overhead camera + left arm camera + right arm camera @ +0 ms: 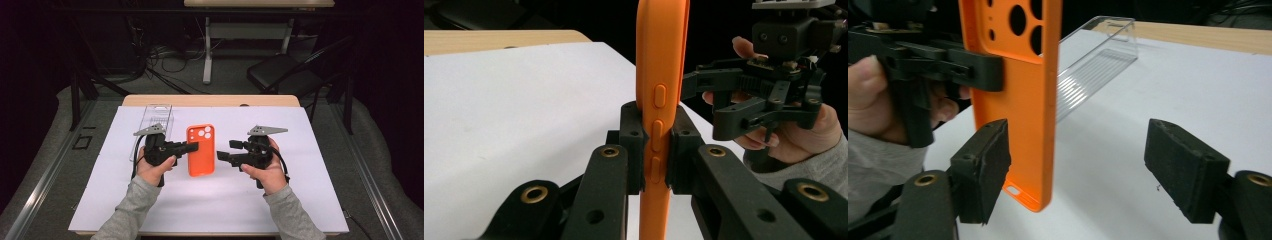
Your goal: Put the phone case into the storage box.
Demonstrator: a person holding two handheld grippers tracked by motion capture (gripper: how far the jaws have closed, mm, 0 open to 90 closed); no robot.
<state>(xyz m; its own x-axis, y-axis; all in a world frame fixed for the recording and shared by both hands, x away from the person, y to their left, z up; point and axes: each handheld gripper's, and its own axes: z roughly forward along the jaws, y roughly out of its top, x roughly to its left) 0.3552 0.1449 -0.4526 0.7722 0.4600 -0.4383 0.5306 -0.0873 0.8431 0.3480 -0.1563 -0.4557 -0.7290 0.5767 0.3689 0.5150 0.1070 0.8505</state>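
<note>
The left gripper (656,145) clamps the orange phone case (659,60) on its button edge, seen close in its own view. The right gripper (1083,165) stands wide, pads off the case. The high view shows the clear plastic tray (155,120) behind.

Both forearms wear grey knit sleeves (131,210) that end at the wrist. The left hand-held gripper (192,146) and the right hand-held gripper (222,152) are matte black, each topped by a grey three-cornered plate (150,130) with its point toward 9 o'clock on the left and 3 o'clock on the right. Brass-ringed pivot holes (534,194) dot the jaw links. The pads (1183,167) are blocky black foam. A black cable (284,165) loops from the right one.
</note>
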